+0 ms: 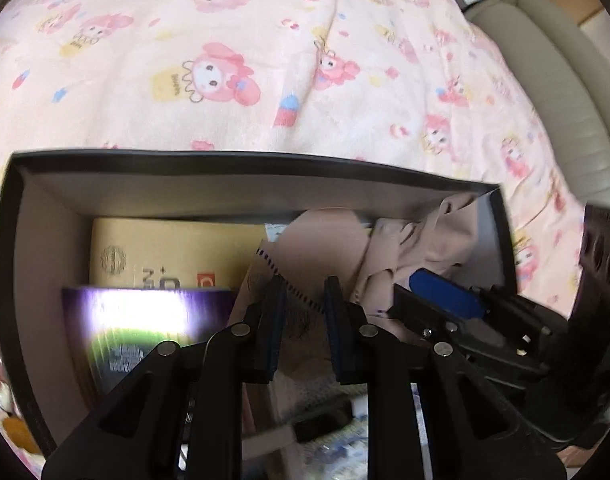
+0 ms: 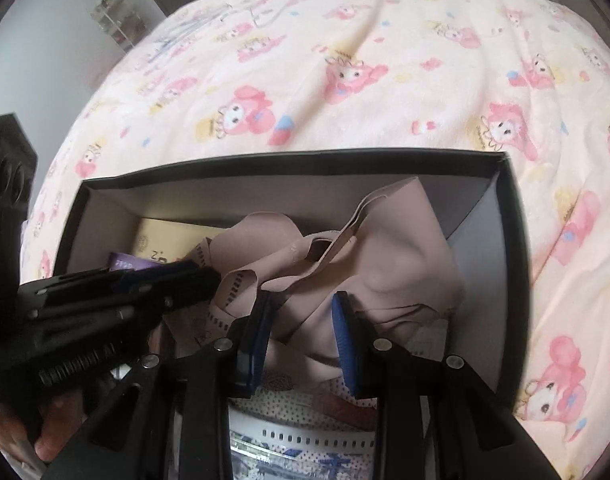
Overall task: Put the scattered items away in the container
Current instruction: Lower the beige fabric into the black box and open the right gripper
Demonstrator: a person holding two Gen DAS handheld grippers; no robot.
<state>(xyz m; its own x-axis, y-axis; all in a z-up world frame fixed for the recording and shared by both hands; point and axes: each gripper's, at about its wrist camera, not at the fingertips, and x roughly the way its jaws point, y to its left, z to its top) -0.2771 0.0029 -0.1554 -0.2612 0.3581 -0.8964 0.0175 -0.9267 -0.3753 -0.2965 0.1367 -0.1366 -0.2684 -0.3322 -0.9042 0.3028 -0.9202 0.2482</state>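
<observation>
A black open box [image 1: 9, 248] [image 2: 517, 240] sits on the bed. Inside lie a crumpled beige garment [image 1: 397, 248] [image 2: 377, 264], a yellow carton [image 1: 165, 248] [image 2: 153, 236] and a purple carton [image 1: 145, 320] [image 2: 125, 261]. My left gripper [image 1: 303, 320] is open over the box, its jaws apart above the beige fabric edge, holding nothing. My right gripper [image 2: 303, 332] is open above the garment, empty. Each gripper shows in the other's view: the right one in the left wrist view [image 1: 457, 312], the left one in the right wrist view [image 2: 117, 300].
A pink cartoon-print blanket [image 1: 265, 60] [image 2: 345, 80] covers the bed around the box. A beige padded bed frame [image 1: 565, 100] runs along the right. More patterned fabric and perforated strips [image 2: 305, 436] lie at the box's near end. A shelf [image 2: 113, 12] stands far left.
</observation>
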